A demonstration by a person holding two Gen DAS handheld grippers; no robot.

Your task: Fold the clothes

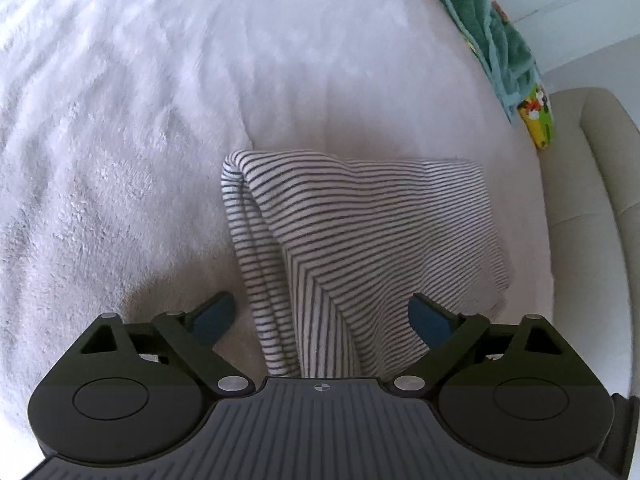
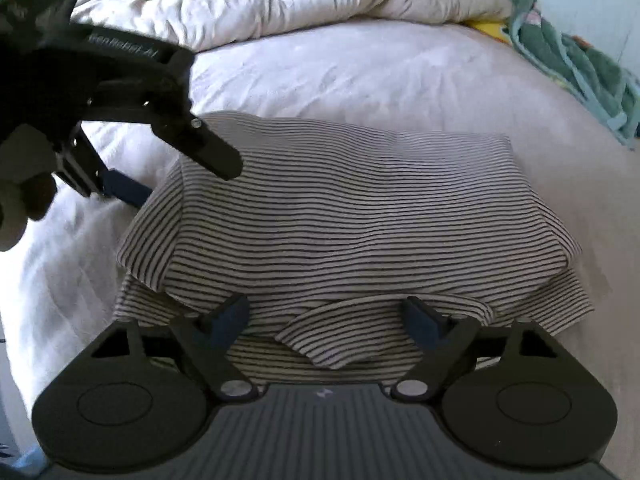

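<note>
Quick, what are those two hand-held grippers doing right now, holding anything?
Left hand-held gripper: open over the striped garment, holding nothing.
Right hand-held gripper: open over the same garment, holding nothing.

The bed (image 2: 360,76) wears a pale fleecy cover. A folded striped garment (image 2: 340,208) lies on it near the right edge. A rumpled cream duvet (image 2: 280,0) is heaped along the far edge, with a green towel (image 2: 576,60) at the far right corner.
</note>
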